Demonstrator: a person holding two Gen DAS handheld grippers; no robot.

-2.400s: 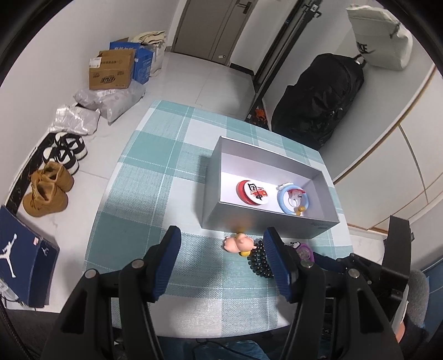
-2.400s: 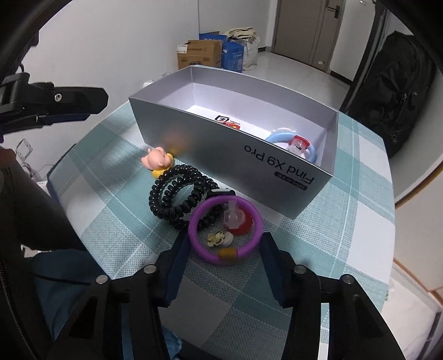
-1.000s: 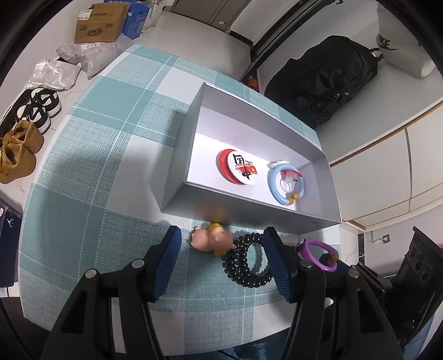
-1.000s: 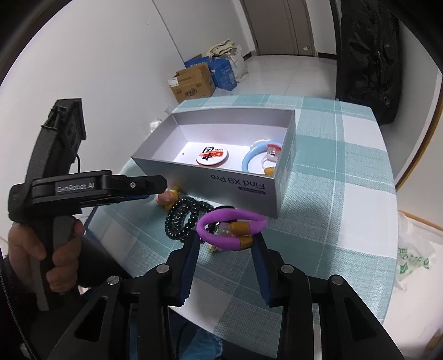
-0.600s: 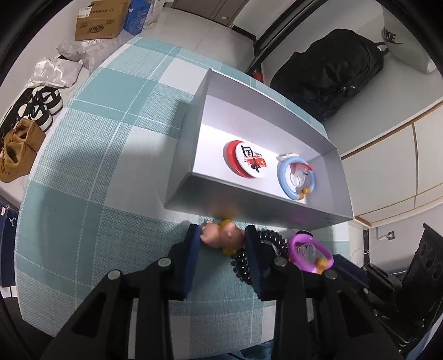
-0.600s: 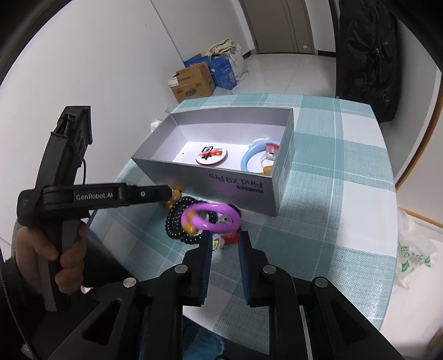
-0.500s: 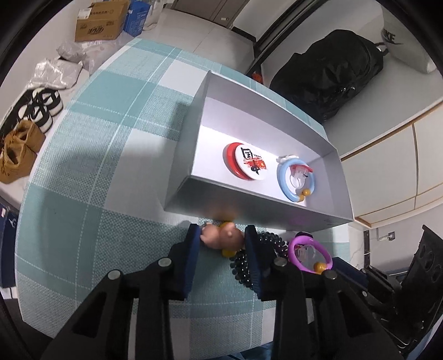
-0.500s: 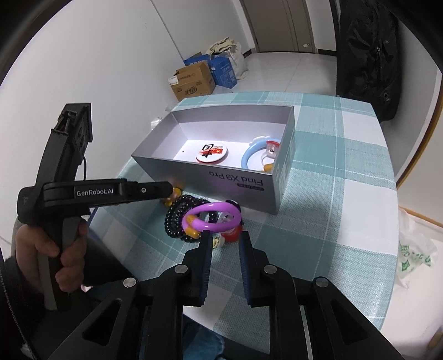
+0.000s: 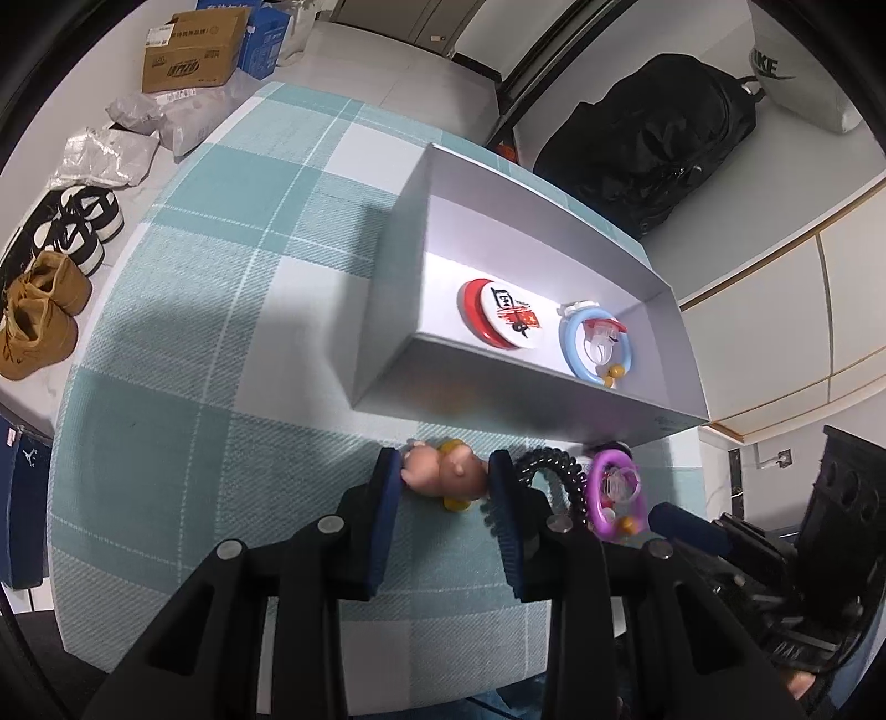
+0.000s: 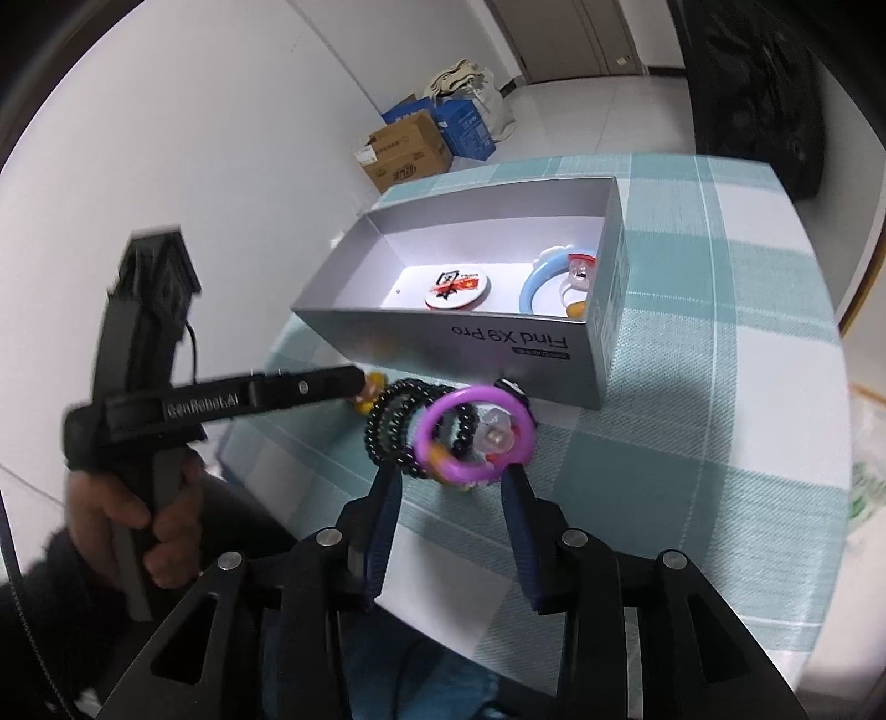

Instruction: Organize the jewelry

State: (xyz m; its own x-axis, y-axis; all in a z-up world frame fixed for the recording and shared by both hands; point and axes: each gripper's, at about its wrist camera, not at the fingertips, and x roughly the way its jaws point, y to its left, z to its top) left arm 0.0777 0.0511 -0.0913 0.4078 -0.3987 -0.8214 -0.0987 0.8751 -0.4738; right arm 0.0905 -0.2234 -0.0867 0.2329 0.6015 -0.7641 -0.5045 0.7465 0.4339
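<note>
A silver box (image 9: 498, 410) (image 10: 443, 332) on the checked cloth holds a red-and-white badge (image 9: 498, 321) (image 10: 457, 288) and a blue ring bracelet (image 9: 595, 351) (image 10: 554, 282). My left gripper (image 9: 443, 476) is shut on a pink pig charm (image 9: 443, 473) in front of the box. A black coiled bracelet (image 9: 554, 473) (image 10: 393, 432) lies beside it on the cloth. My right gripper (image 10: 451, 468) is shut on a purple ring bracelet (image 10: 476, 435) (image 9: 614, 493) and holds it above the cloth, near the box's right end.
The table's round edge (image 9: 72, 554) is close below the grippers. Shoes (image 9: 39, 310), cardboard boxes (image 9: 188, 50) and bags lie on the floor at left. A black backpack (image 9: 648, 127) stands beyond the table.
My left gripper closed on the pig charm. My right gripper closed on the purple bracelet and lifted it off the cloth.
</note>
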